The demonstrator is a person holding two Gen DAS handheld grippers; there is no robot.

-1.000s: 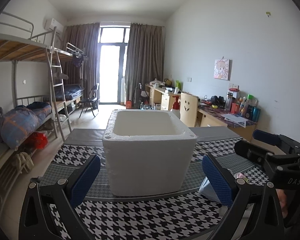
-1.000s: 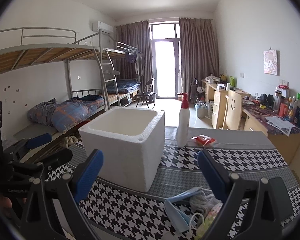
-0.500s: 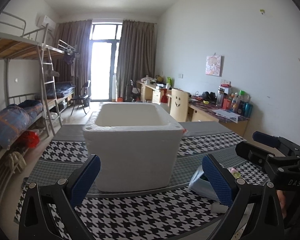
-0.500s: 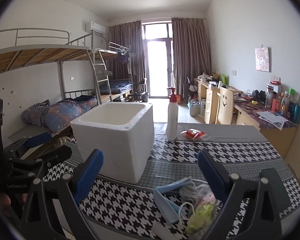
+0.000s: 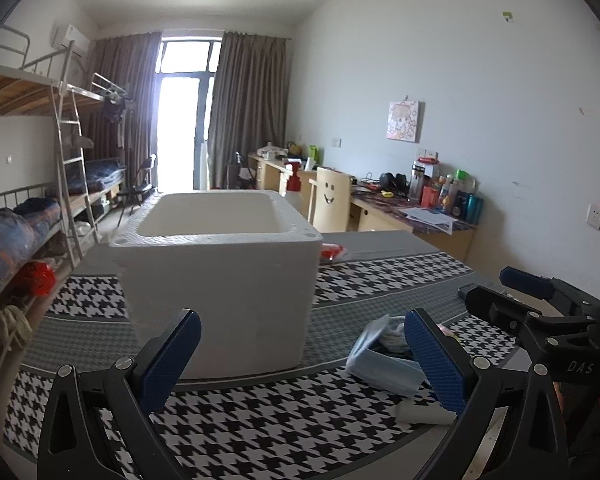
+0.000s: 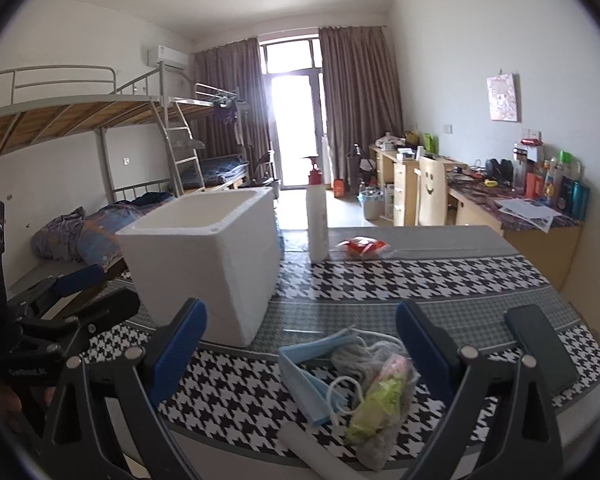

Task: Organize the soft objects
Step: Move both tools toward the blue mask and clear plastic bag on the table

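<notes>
We hold both tongs, left and right, released above the bench near edge. One foam box stands ahead of the left tongs; one soft pile lies between the right tongs' fingers.

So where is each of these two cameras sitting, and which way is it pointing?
Left wrist: on the left tongs, looking forward over the table at the white foam box; its blue pads and the right tongs show.
Right wrist: on the right tongs, looking at the blue face mask and mesh pouch; the left tongs show at left.
Shared: box, mask, pump bottle, houndstooth cloth.
</notes>
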